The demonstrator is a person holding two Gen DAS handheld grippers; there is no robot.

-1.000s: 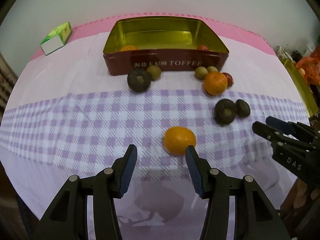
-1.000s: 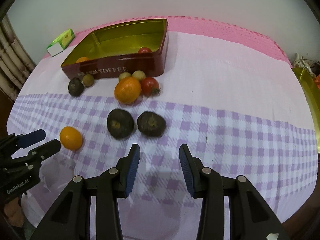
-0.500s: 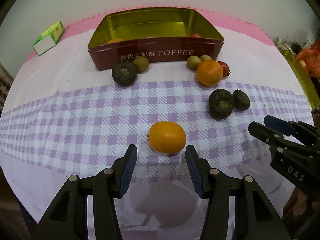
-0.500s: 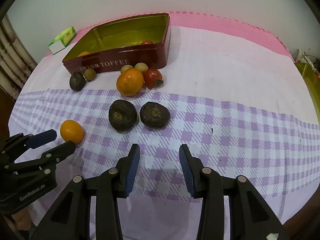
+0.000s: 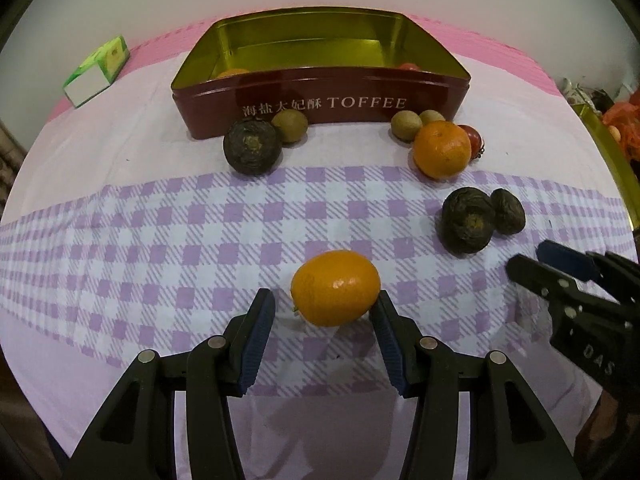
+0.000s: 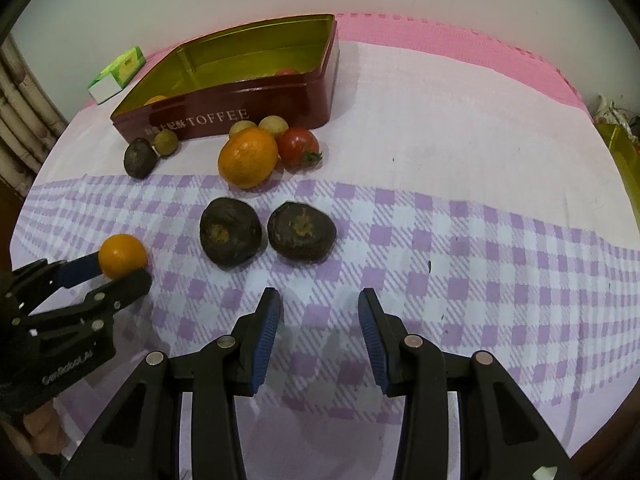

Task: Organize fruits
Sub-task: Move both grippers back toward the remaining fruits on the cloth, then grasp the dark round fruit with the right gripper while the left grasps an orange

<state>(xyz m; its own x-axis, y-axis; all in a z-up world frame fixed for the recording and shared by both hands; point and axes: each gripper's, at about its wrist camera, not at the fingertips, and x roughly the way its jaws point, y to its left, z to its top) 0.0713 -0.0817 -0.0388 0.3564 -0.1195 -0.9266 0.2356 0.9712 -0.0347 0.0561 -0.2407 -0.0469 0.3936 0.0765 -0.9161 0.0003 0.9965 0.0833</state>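
Note:
A small oval orange fruit (image 5: 335, 287) lies on the checked cloth between the tips of my open left gripper (image 5: 323, 304); it also shows in the right wrist view (image 6: 122, 255). The red TOFFEE tin (image 5: 320, 104) stands open at the back with an orange fruit (image 5: 232, 73) and a red one (image 5: 408, 66) inside. Before it lie a bigger orange (image 5: 441, 149), a tomato (image 6: 298, 146), small green-brown fruits (image 5: 289, 125) and dark fruits (image 5: 251, 146). My right gripper (image 6: 319, 304) is open and empty, short of two dark fruits (image 6: 230, 231).
A green and white carton (image 5: 98, 70) lies at the back left on the pink mat. A gold tin edge (image 5: 612, 160) and orange bags are off the table's right side. The table's near edge runs just under both grippers.
My left gripper has moved forward, so the small orange fruit now sits between its fingertips. The right gripper has crept forward a little toward the two dark fruits.

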